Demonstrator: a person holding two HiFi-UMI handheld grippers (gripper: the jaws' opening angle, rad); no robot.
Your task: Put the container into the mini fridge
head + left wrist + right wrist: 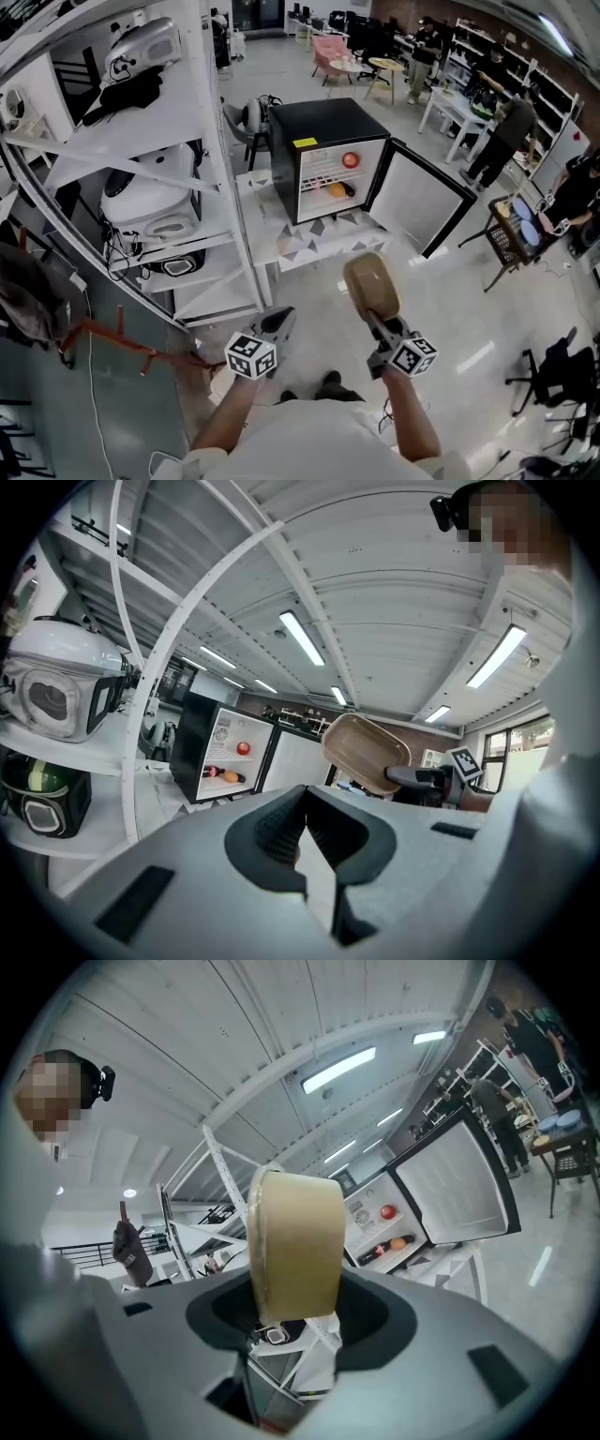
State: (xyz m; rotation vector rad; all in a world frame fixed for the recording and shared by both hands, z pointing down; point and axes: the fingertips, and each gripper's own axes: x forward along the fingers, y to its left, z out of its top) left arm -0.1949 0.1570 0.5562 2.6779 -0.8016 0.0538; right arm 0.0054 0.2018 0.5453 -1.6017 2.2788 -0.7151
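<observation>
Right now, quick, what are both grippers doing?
Left gripper: closed, empty.
Right gripper: closed on the tan container.

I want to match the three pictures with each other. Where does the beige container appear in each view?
Head view: the container is below centre, in front of the person.
Left gripper view: the container is right of centre, with its open side showing.
Right gripper view: the container is in the centre, seen edge-on and gripped by the right claw.
Shared landmark: the open mini fridge.
</observation>
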